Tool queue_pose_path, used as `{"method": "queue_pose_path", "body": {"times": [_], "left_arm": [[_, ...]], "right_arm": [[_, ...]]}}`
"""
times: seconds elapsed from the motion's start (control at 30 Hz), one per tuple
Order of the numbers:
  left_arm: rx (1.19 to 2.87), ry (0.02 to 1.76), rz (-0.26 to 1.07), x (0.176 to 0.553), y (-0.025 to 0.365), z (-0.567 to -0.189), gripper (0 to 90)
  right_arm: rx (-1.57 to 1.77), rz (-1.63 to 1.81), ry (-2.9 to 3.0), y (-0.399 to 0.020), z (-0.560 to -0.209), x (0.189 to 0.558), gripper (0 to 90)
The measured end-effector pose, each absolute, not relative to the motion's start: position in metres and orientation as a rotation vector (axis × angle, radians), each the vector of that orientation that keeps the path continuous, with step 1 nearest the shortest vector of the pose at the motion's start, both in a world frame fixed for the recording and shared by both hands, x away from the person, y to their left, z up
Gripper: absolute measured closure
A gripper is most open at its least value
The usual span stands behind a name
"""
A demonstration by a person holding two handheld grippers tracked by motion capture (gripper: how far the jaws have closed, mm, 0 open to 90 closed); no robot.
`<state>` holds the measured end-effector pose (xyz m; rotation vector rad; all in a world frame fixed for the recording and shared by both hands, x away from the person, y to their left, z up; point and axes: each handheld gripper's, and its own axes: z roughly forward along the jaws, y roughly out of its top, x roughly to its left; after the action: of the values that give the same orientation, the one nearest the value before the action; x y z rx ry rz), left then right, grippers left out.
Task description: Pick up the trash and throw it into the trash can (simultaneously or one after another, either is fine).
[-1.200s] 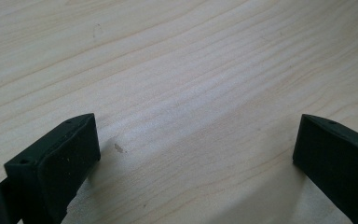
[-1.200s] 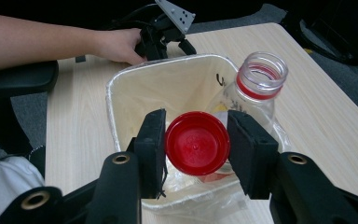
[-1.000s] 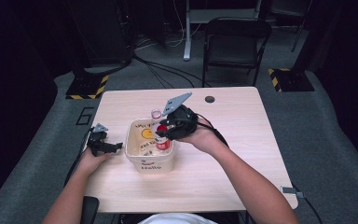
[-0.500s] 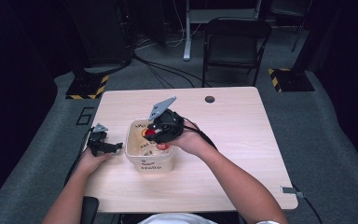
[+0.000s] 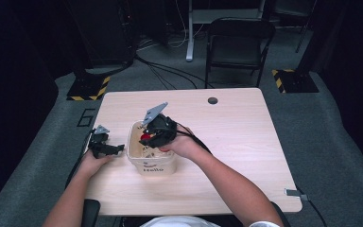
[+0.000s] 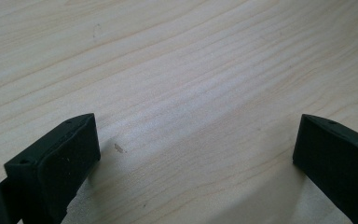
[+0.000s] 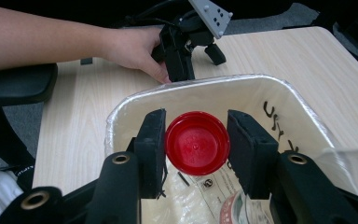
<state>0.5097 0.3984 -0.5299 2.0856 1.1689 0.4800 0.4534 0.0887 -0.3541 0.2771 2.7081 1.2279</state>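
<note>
A cream plastic bin [image 5: 153,165] marked "Hello" stands on the wooden table [image 5: 246,142], left of the middle. My right gripper [image 5: 146,137] reaches down into its mouth from the right, shut on a round red lid [image 5: 144,137]. In the right gripper view the red lid [image 7: 196,142] sits between both pads of the right gripper [image 7: 196,140], just above the bin's inside wall [image 7: 205,93]. What hangs under the lid is hidden. My left gripper [image 5: 116,149] rests on the table left of the bin, held by a hand. Its jaws stand wide open over bare wood [image 6: 196,154].
Crumpled clear plastic and printed wrappers [image 7: 223,191] lie in the bin's bottom. A cable hole [image 5: 212,100] sits at the table's far edge. A black chair [image 5: 238,42] stands beyond the table. The left gripper [image 7: 196,60] and its hand lie just past the bin's rim.
My right gripper has moved left and down with the red lid, from above the bin's right rim into its mouth. The left gripper has stayed put.
</note>
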Motion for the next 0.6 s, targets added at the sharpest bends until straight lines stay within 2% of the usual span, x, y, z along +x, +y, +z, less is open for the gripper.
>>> {"method": "queue_pose_path", "body": {"times": [0.6], "left_arm": [[2.086, 1.169, 0.48, 0.51, 0.398, -0.53, 0.1]], "right_arm": [[0.303, 1.156, 2.739, 0.111, -0.374, 0.465, 57.8]]}}
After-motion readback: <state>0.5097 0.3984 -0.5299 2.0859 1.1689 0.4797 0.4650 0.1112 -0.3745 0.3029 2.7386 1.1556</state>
